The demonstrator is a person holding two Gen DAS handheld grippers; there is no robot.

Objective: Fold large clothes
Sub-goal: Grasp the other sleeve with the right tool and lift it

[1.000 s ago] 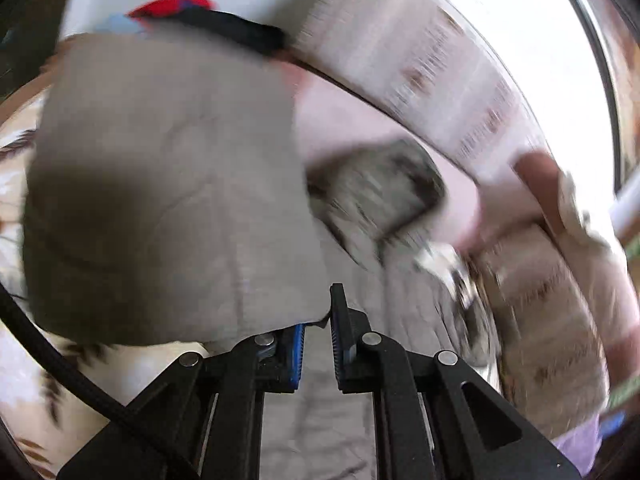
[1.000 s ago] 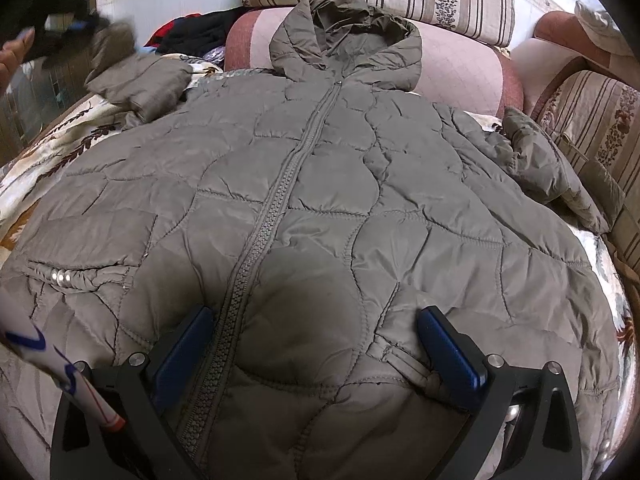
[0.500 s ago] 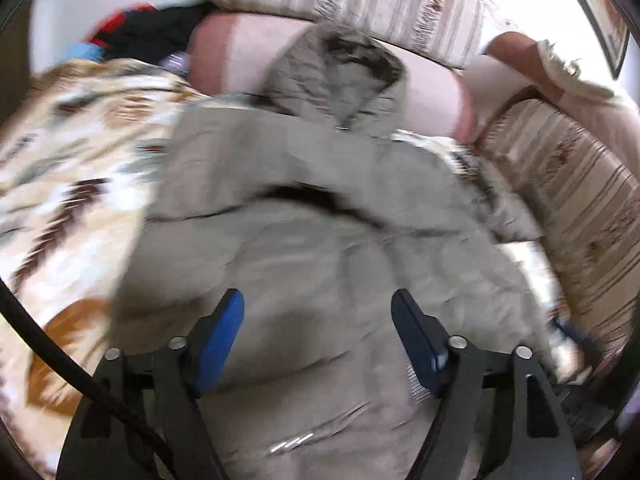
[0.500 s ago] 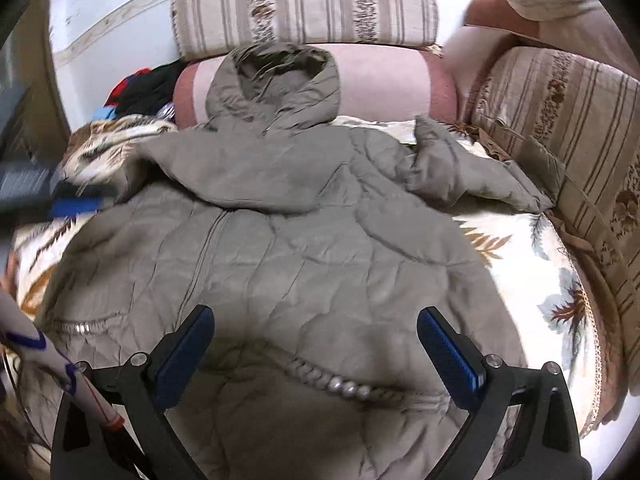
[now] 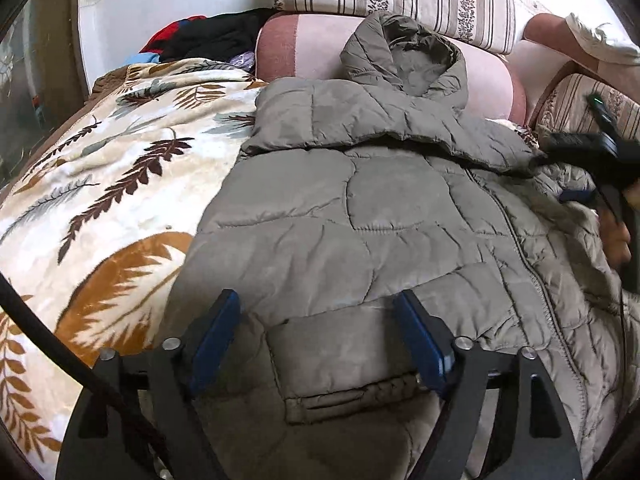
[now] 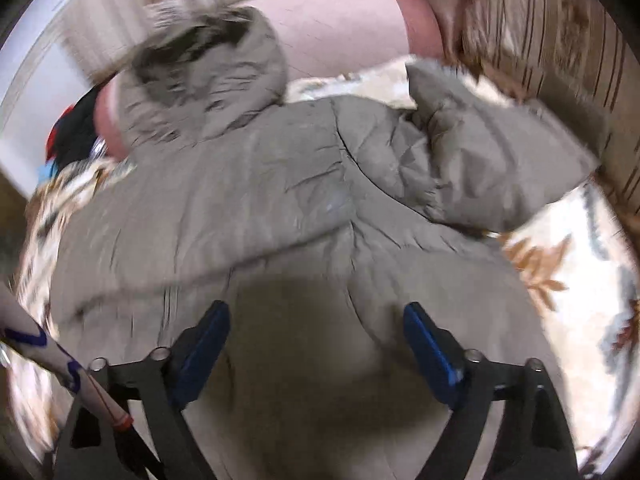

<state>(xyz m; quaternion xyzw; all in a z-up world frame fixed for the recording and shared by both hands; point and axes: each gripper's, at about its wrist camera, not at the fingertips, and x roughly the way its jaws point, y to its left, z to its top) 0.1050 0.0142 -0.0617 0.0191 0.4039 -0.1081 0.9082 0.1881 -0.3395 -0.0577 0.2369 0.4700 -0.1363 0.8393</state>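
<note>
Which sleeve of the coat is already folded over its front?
The sleeve on the coat's blanket side lies across the chest below the hood; the other sleeve sticks out sideways.

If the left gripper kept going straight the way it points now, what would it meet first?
Most likely the grey quilted coat: the left gripper stands open right over its pocket flap, with nothing between. How far above the fabric is unclear.

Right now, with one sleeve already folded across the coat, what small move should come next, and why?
Probably send the right gripper to the other sleeve and pinch its cuff. That sleeve sticks out toward the striped cushion, while the folded sleeve lies flat over the coat. Both grippers are open; the right's jaws have just been narrowing with nothing between them.
</note>
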